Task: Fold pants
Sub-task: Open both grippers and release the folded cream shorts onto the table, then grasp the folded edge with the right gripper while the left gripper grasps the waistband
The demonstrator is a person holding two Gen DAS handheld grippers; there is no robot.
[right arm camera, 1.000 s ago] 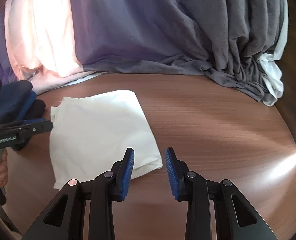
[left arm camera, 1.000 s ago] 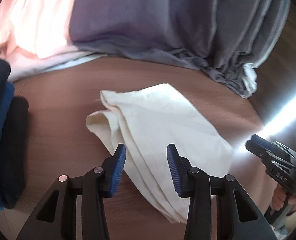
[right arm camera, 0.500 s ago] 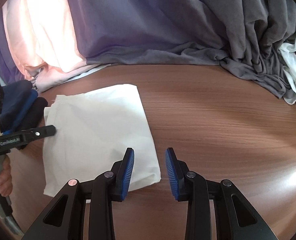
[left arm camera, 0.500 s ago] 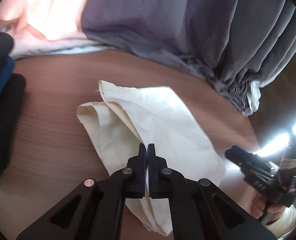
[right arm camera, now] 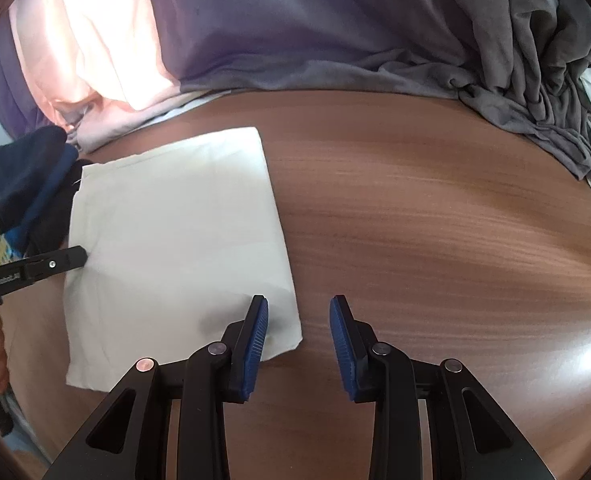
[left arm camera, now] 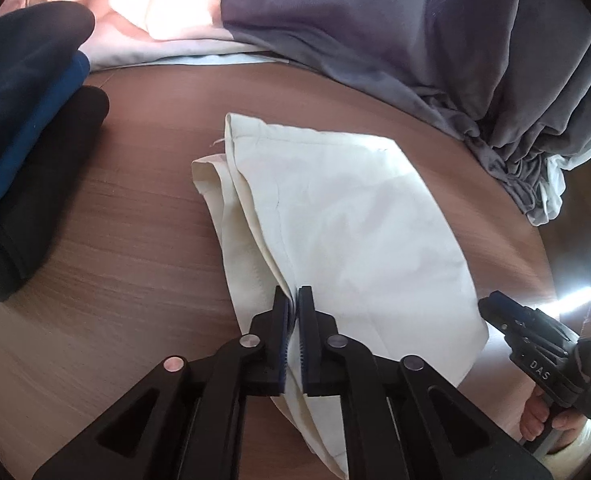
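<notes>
Near corner of the folded cream pants (left arm camera: pixel 347 220) hidden behind the left gripper (left arm camera: pixel 294 308), stack of dark folded clothes (left arm camera: pixel 23 128) left of the pants cut off by the frame edge, grey curtain (right arm camera: pixel 375 20) beyond the pants running out of view at the top, hand (left arm camera: pixel 547 420) holding the right gripper (left arm camera: pixel 495 306) mostly out of frame.

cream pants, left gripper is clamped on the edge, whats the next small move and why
Probably close the right gripper on the near right corner of the cream pants. Its jaws are open with that corner between them, while the left gripper is already shut on the layered left edge, so both ends could lift together.

Matt cream cloth pants (left arm camera: pixel 347 216), glossy wood table (right arm camera: pixel 435 220)
</notes>
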